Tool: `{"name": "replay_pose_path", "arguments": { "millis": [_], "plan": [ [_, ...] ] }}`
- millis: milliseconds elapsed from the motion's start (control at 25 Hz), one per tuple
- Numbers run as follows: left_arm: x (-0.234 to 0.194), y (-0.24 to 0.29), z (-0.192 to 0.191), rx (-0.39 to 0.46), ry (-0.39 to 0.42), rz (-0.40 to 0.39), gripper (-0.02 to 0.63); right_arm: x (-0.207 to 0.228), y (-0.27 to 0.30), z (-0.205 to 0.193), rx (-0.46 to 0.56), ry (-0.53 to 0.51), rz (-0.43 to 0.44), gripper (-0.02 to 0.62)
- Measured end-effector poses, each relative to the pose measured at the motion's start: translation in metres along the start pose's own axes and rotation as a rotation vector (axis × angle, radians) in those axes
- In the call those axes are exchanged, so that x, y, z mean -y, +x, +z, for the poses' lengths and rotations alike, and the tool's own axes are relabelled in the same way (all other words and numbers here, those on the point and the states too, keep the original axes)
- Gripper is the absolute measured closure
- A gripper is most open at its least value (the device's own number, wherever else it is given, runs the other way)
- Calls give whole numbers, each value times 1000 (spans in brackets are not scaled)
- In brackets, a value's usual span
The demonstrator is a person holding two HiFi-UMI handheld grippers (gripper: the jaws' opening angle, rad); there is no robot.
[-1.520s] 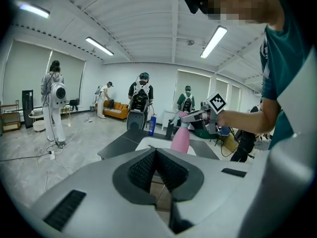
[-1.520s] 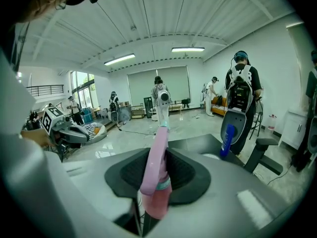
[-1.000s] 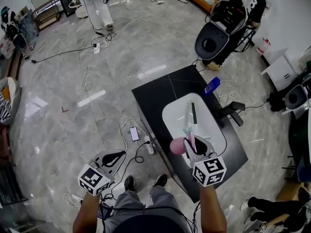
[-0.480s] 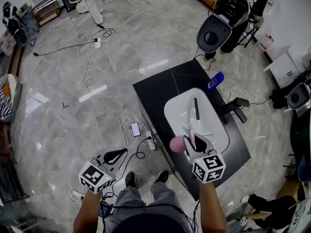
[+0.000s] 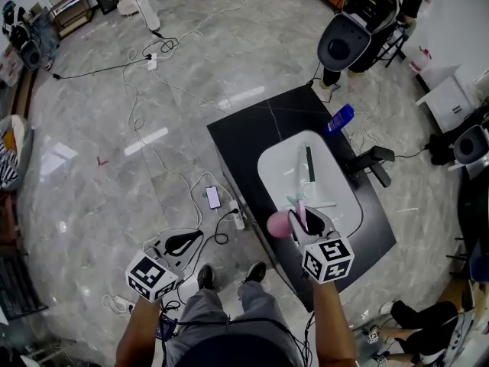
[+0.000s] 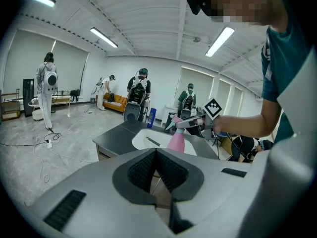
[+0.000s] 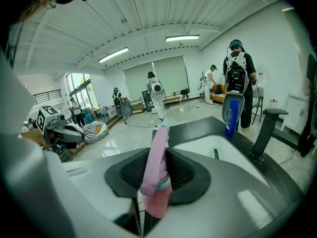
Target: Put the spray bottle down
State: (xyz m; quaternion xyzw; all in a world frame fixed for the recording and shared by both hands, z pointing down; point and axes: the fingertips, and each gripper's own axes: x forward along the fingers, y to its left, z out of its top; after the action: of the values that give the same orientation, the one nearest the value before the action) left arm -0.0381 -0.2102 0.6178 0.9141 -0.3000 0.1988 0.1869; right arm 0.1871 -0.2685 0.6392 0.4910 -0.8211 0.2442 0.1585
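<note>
A pink spray bottle [image 5: 279, 225] with a teal collar hangs over the near rim of the white basin [image 5: 279, 170]. My right gripper [image 5: 302, 220] is shut on its neck. In the right gripper view the bottle [image 7: 156, 172] stands between the dark pads [image 7: 183, 175], its head pointing away from the camera. In the left gripper view the same bottle [image 6: 177, 140] hangs below the right gripper [image 6: 187, 124], above the basin. My left gripper [image 5: 179, 243] is over the floor, left of the table, shut with nothing in it [image 6: 156, 151].
The black table [image 5: 252, 140] carries the basin, which holds a dark stick [image 5: 309, 163] and small items. A blue bottle [image 5: 338, 118] stands at its far corner, and a black faucet [image 7: 262, 133] to the right. Cables and a phone [image 5: 213, 197] lie on the floor. People stand beyond.
The right gripper has sunk a little with the pink bottle still in its jaws. The left gripper has barely shifted.
</note>
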Motion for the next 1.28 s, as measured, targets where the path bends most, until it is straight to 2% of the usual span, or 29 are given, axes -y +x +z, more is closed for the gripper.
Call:
{"name": "replay_pose_path", "arguments": {
  "millis": [480,720,1280],
  "plan": [
    [3,12,-10,-20,-12,-19,604,8,6,-23,-31,31,-2,488],
    [13,24,-23,-58,-40,-60,604,16,9,-24,-23,64,-3,486],
    [14,39,-9,-56,-19,-87,604,22,9,-22,-9,62,-17,485]
  ]
}}
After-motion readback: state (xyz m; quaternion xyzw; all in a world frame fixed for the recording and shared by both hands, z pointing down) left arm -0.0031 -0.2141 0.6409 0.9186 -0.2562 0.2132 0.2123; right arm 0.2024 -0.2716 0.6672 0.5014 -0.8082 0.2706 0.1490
